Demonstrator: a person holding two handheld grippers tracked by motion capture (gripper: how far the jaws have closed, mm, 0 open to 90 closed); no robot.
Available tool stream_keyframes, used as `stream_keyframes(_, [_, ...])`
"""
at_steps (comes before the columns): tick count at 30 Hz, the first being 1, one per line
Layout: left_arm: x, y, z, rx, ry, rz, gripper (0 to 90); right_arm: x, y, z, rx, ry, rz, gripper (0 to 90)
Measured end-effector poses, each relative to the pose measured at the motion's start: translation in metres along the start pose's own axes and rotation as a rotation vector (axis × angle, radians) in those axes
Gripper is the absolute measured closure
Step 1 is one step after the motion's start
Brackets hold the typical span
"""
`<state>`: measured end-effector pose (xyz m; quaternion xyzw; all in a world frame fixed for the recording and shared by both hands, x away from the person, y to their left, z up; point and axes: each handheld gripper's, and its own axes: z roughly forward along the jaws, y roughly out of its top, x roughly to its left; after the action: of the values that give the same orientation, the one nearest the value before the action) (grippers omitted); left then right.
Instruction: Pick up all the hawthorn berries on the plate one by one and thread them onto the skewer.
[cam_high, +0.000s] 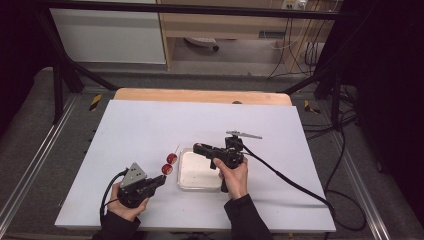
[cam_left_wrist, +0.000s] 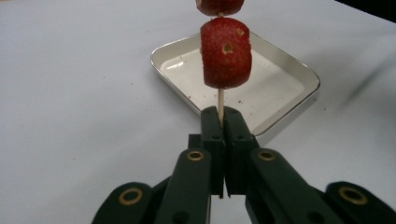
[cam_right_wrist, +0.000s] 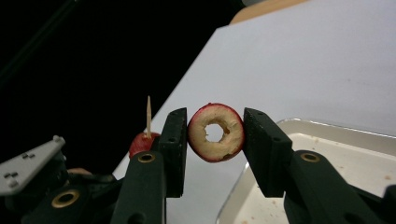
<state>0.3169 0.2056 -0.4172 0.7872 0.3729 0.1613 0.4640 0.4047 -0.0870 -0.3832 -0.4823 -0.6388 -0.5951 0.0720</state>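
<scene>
Right gripper view: cored fruit ring (cam_right_wrist: 215, 133) clamped between the jaws

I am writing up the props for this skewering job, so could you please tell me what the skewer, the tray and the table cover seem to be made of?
Skewer: thin, pale and matte with a sharpened tip, probably wood or bamboo.
Tray: bright, mirror-like rolled rim and a glossy whitish floor with specks on it; likely polished metal, though the floor could be coated.
Table cover: flat, matte white sheet over a wooden top, perhaps paper or plastic board.
</scene>
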Motion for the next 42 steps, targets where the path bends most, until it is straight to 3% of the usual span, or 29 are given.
stream_keyframes(20, [-0.029,0.007,0.015,-0.037,-0.031,-0.097,88.4,0.008,-0.011,0.004,-0.323,0.098,0.091,61.7])
stream_keyframes(31, [-0.041,0.013,0.029,-0.044,-0.052,-0.122,88.4,0.009,-0.014,0.006,-0.392,0.147,0.127,61.8])
stream_keyframes(42, [-0.040,0.013,0.029,-0.061,-0.044,-0.127,88.4,0.009,-0.018,0.008,-0.401,0.171,0.142,61.8])
